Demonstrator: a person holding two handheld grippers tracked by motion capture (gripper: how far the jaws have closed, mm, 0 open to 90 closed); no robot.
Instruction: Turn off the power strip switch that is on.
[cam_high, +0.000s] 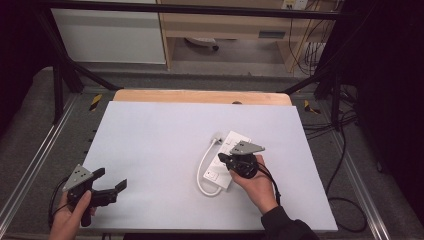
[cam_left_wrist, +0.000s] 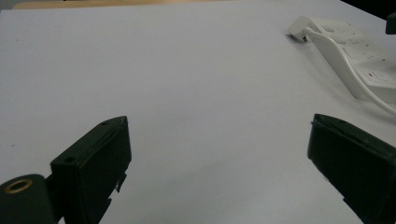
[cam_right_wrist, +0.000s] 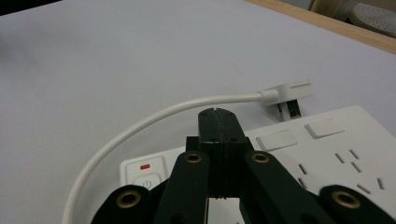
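Power symbol on the power strip (cam_right_wrist: 327, 158) button.

left tool (cam_high: 111, 189) jaws wide apart | right tool (cam_right_wrist: 217, 114) jaws closed together

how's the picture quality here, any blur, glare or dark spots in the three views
High view: even light on the white table, dark corners, slightly soft, no glare. Left gripper view: near jaws soft and dark, power strip somewhat washed out. Right gripper view: shut right gripper fairly sharp, plug and cable clear, faint shadow under the cable.

The power strip (cam_high: 226, 162) lies right of centre on the table (cam_high: 150, 150), its cable (cam_high: 202, 172) looping left.
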